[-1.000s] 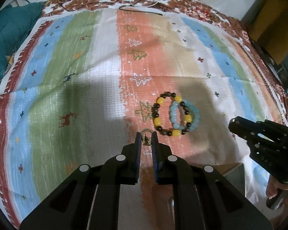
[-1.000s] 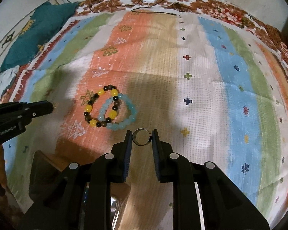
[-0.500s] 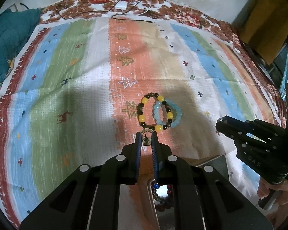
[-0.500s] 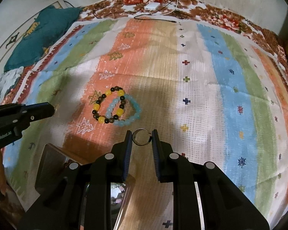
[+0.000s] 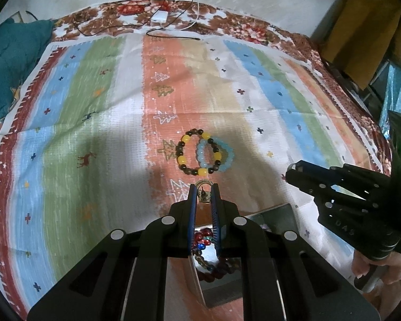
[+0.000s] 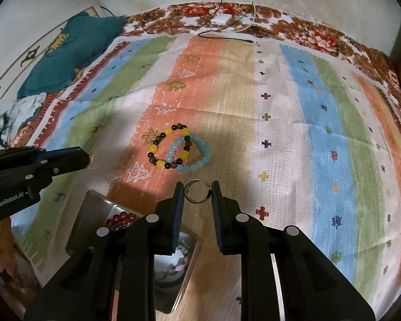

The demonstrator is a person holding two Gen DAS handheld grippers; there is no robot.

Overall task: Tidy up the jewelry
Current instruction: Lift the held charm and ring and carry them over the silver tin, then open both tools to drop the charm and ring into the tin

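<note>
My left gripper (image 5: 203, 191) is shut on a small gold ring with a charm (image 5: 203, 188), held above a metal jewelry box (image 5: 270, 215) with red beads inside (image 5: 203, 234). My right gripper (image 6: 197, 188) is shut on a silver ring (image 6: 197, 191), held above the same box (image 6: 93, 208). A yellow-and-black bead bracelet (image 5: 193, 151) overlaps a light blue bead bracelet (image 5: 222, 155) on the striped cloth ahead; both also show in the right wrist view, yellow-and-black (image 6: 168, 147) and blue (image 6: 197, 157). The left gripper shows at the left of the right wrist view (image 6: 85, 157).
The striped cloth (image 5: 93, 133) lies over a floral sheet (image 5: 240, 26). A teal cushion (image 6: 66, 50) lies at the far left. Cables and a white charger (image 5: 160, 17) lie at the far edge. A yellow object (image 5: 361, 34) stands far right.
Both grippers have pulled back toward me and up, each still holding its ring. The open jewelry box has come into view beneath them and the bracelets look farther away.
</note>
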